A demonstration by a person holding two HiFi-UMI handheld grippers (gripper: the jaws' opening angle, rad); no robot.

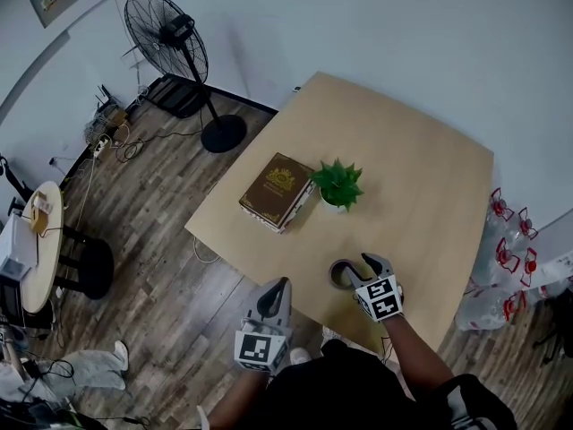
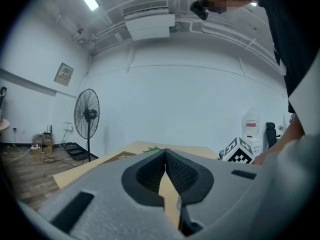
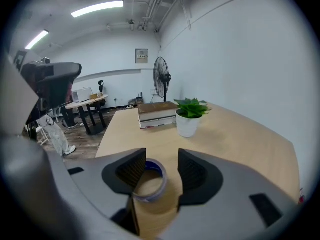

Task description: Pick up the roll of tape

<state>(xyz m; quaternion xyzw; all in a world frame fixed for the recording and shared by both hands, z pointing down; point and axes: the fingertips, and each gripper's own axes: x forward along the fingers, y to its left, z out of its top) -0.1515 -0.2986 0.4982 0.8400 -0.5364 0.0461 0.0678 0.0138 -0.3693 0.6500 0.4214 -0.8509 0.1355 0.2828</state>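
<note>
The roll of tape (image 1: 339,274) lies flat on the wooden table (image 1: 421,177) near its front edge; it has a blue-edged rim and a brown core. In the right gripper view the tape (image 3: 150,182) sits between the jaws of my right gripper (image 3: 162,160), close to the left-hand jaw, and the pads do not press on it. In the head view my right gripper (image 1: 359,266) stands open, tilted down over the roll. My left gripper (image 1: 280,286) hovers off the table's front edge, to the left, its jaws (image 2: 165,153) shut with nothing in them.
A brown book (image 1: 279,189) and a small potted plant (image 1: 338,184) stand further back on the table. A floor fan (image 1: 170,38) is at the far left, a round side table (image 1: 40,240) at the left edge, and water bottles (image 1: 506,258) to the right.
</note>
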